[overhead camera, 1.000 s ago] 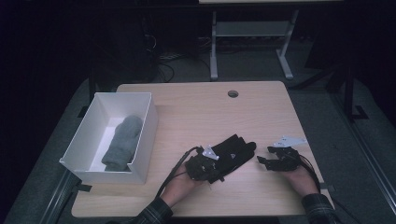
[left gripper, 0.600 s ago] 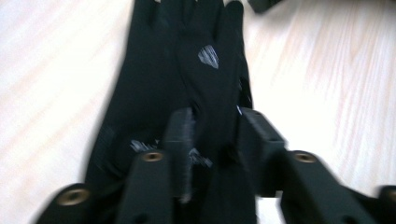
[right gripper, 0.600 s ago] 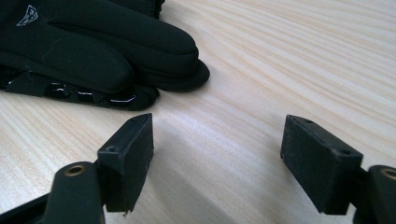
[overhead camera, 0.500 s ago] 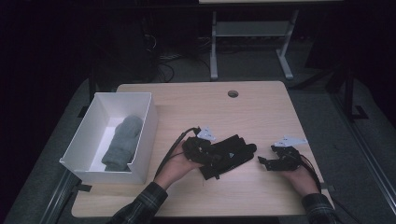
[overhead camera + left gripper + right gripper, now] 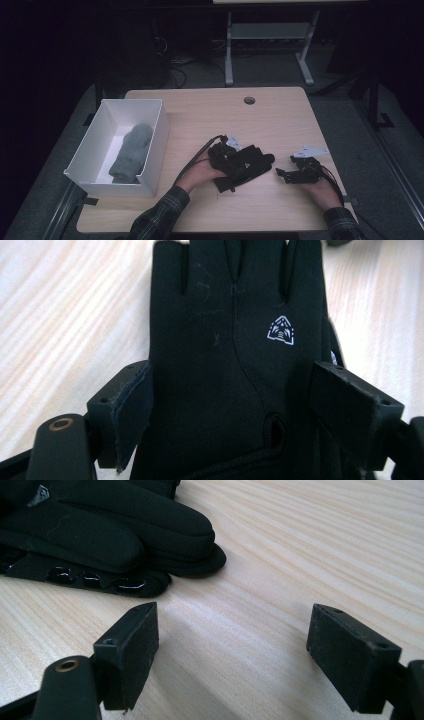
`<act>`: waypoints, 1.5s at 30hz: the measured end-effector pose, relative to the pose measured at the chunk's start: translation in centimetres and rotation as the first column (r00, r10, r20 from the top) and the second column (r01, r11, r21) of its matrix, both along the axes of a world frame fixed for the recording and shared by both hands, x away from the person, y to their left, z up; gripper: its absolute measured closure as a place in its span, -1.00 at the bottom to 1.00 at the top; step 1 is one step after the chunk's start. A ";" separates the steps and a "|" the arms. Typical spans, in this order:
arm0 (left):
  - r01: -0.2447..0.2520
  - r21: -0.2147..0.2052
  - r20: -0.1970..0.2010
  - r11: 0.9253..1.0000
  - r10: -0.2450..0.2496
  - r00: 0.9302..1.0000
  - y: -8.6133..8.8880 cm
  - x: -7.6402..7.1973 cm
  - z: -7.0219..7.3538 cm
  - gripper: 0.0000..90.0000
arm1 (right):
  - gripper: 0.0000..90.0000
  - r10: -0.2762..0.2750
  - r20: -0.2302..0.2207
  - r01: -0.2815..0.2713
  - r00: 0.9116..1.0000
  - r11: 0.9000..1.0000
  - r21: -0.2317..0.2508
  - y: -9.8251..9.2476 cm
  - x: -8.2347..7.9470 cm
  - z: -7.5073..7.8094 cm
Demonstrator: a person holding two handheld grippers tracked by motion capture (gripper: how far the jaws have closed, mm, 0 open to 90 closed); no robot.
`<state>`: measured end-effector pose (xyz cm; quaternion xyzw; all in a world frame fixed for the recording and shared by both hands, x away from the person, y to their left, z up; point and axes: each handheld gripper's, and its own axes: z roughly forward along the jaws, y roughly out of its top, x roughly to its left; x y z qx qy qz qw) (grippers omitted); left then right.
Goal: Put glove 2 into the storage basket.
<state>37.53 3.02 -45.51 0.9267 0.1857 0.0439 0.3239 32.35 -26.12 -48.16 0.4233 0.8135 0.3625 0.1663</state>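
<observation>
A person's left gripper [image 5: 252, 162] is straddling a black glove [image 5: 235, 355] lying flat on the wooden bench [image 5: 280, 115], right of centre in the lower half of the high view. In the left gripper view, the jaws are standing wide at either side of the glove's wrist end, near the cuff opening, one pad grazing the fabric edge at lower left; nothing is pinched yet. The right gripper [image 5: 287, 175] is resting just beside the glove's fingertips at lower right of the high view, its jaws spread wide over bare wood in its own view, holding nothing.

The glove looks soft, light and limp, likely a stretchy synthetic with shiny rubbery grip patches on the underside layer, seen at upper left of the right gripper view. It should fold and drape when lifted rather than keep its shape, so the cuff or a bunched edge seems the surest hold. At centre left of the high view, a white box [image 5: 152, 145] is holding a grey mitten [image 5: 130, 152].
</observation>
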 end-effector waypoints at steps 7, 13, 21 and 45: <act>-0.009 0.025 0.029 1.000 0.008 1.000 0.0 0.1 -0.5 -0.62 | -0.54 0.000 0.001 0.000 1.000 1.000 -0.001 0.0 0.0 0.0; -0.017 0.002 -0.006 1.000 0.017 1.000 0.1 0.3 -0.8 -0.65 | -0.54 -0.001 0.001 0.001 1.000 1.000 -0.002 0.0 0.0 0.0; 0.052 -0.045 -0.054 0.998 -0.054 0.997 0.6 0.0 -0.6 0.02 | -0.54 -0.001 0.001 0.001 1.000 1.000 -0.001 0.0 0.0 0.0; -0.115 -0.073 -0.089 0.991 0.108 0.990 5.0 0.6 6.5 0.48 | -0.66 0.003 -0.006 -0.003 1.000 1.000 -0.006 0.1 0.0 0.0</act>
